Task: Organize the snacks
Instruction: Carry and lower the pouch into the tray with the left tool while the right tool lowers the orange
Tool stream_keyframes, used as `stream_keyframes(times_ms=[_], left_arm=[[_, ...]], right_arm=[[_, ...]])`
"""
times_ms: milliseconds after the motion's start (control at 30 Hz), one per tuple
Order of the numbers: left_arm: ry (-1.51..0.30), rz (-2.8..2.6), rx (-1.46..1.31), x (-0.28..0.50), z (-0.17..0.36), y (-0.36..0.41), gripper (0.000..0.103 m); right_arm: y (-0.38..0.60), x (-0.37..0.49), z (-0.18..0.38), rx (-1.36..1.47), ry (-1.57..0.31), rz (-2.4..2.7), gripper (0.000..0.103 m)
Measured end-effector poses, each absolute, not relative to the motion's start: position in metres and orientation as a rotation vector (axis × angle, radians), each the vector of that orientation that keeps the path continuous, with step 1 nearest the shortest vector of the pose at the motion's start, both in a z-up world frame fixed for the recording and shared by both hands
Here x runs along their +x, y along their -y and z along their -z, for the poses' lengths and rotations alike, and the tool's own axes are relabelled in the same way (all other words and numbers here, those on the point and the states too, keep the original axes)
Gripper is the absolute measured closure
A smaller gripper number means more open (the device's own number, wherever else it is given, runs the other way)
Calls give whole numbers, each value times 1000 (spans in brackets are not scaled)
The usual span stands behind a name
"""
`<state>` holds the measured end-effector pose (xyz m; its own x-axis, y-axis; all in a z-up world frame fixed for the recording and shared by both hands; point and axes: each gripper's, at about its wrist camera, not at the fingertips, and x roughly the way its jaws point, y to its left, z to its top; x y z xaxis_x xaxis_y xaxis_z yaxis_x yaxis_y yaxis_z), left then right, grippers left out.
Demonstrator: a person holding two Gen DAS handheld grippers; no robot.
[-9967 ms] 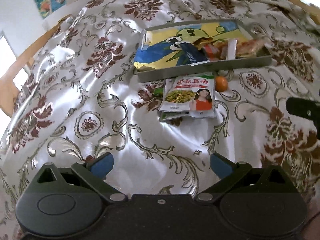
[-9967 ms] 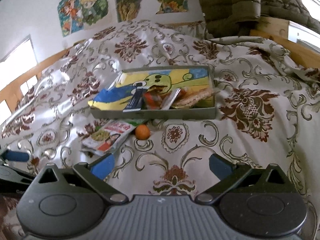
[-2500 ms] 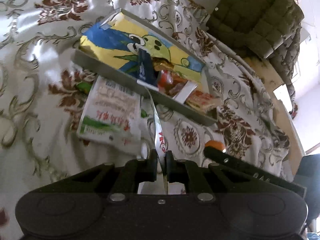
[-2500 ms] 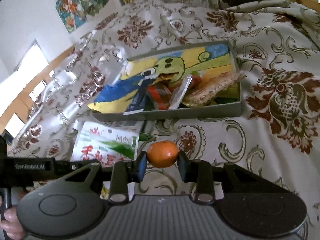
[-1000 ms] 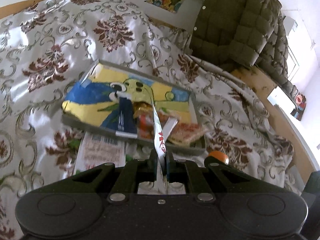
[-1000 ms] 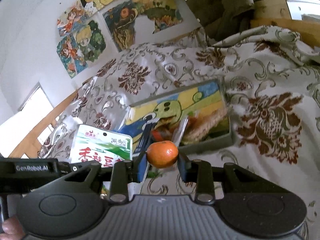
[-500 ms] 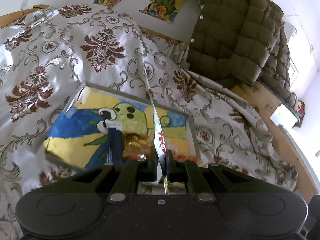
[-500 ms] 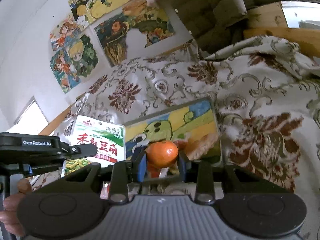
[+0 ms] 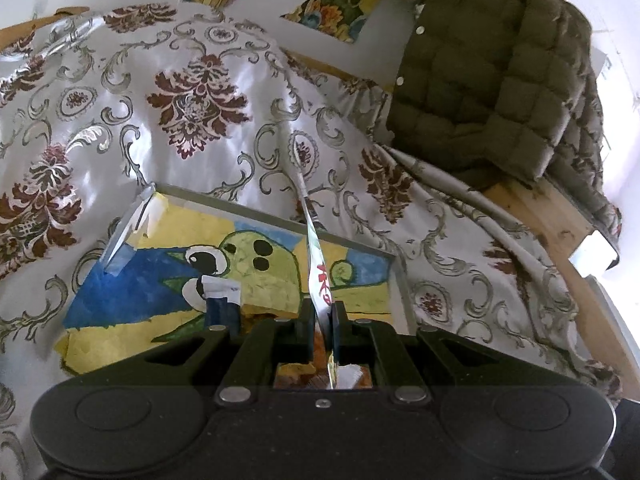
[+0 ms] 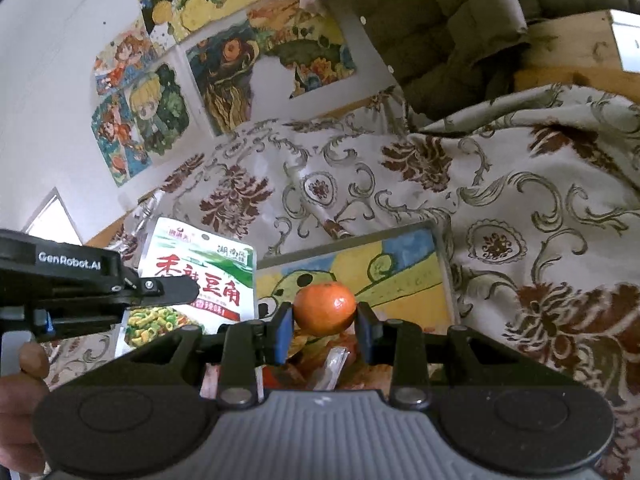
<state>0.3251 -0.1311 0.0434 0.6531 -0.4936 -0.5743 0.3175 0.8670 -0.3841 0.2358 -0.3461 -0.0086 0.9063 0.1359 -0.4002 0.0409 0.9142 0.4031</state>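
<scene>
Right wrist view: right claw (image 10: 324, 330) clamped on orange (image 10: 324, 308), left claw (image 9: 321, 322) on snack packet (image 9: 316, 256).

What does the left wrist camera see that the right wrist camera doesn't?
Only the left wrist view shows the left gripper shut on the snack packet, seen edge-on as a thin strip. Only the right wrist view shows the orange held in the right gripper, and the packet's printed front. Both show the tray with its cartoon picture, the patterned bedspread and the green jacket.
</scene>
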Motion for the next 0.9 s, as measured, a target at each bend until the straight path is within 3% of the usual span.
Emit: stream_keyframes(times_ms=[900], left_arm=[[-815, 390, -260, 368, 8, 131, 94]], right_arm=[[328, 271, 46, 320, -544, -10, 65]])
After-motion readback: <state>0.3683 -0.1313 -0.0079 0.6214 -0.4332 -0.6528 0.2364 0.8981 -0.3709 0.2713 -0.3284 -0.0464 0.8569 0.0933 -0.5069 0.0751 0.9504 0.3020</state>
